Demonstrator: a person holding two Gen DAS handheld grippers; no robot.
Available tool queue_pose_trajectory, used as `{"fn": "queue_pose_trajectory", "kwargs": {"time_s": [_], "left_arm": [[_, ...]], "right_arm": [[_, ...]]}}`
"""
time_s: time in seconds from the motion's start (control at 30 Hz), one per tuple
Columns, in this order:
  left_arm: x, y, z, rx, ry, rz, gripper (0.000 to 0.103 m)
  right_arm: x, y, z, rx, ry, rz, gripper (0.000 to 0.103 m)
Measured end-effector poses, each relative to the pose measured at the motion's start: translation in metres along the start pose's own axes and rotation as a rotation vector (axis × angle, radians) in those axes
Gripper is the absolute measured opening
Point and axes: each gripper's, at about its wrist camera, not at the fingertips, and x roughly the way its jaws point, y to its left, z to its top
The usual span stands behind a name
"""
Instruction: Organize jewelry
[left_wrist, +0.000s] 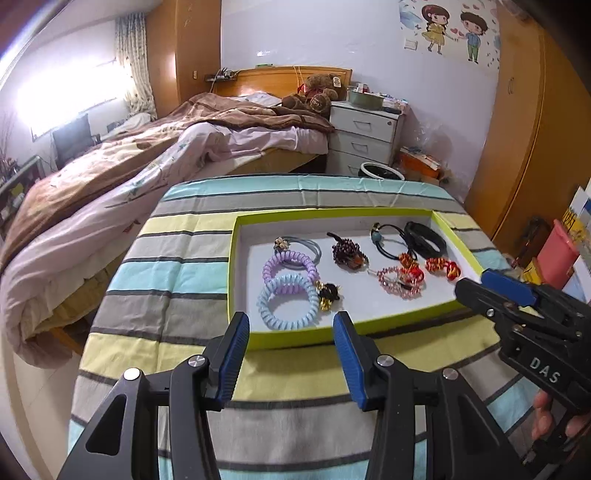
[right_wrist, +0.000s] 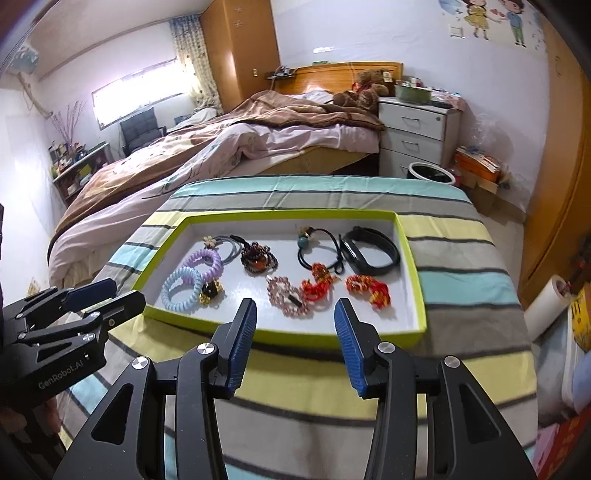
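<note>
A shallow lime-green tray (right_wrist: 415, 280) is laid on a striped cloth (right_wrist: 461, 258) covering the counter, its long axis running left to right across both views. The jewelry is spread flat on its white floor. At the left end a pale blue spiral band (left_wrist: 287, 302) is seen overlapped by a lilac spiral band (left_wrist: 290, 266), with a grey hair tie (left_wrist: 301, 246) behind them and a black-and-gold charm (left_wrist: 328, 293) touching the blue one. A dark beaded bracelet (left_wrist: 345, 251) is placed mid-tray, a pink beaded bracelet (right_wrist: 286, 297) nearer the front wall, and red-and-gold knotted pieces (right_wrist: 367, 290) to its right. A black cord with a teal bead (right_wrist: 319, 247) and a black wristband (right_wrist: 369, 251) are found at the far right.

The pink bracelet's clasp is too small to make out. The right gripper (right_wrist: 295, 339) is held short of the tray's near wall, jaws wide and empty. The left gripper (left_wrist: 291, 352) is likewise held before the near wall, jaws wide, nothing between them. Both bodies are cut off by the frame's lower edge.
</note>
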Motion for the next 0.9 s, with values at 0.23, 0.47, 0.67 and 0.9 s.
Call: {"fn": "queue_pose_trajectory", "kwargs": {"time_s": [0.23,0.47,0.67,0.9], "left_arm": [[-0.014,-0.009,-0.010,-0.009,-0.016,0.018,0.047],[-0.022,-0.018,-0.013,-0.004,-0.025,0.018,0.047],[-0.023,-0.022,-0.015,-0.005,-0.022,0.012,0.047],[-0.023,-0.023,-0.017,-0.002,-0.019,0.006,0.047]], "right_arm": [[-0.020,0.004,-0.016,0.012,-0.019,-0.032,0.045],[-0.029,0.005,-0.023,0.026,-0.025,-0.040,0.045],[-0.033,0.005,-0.024,0.018,-0.034,-0.061,0.045],[-0.033,0.008,-0.027,0.015,-0.028,-0.055,0.045]]}}
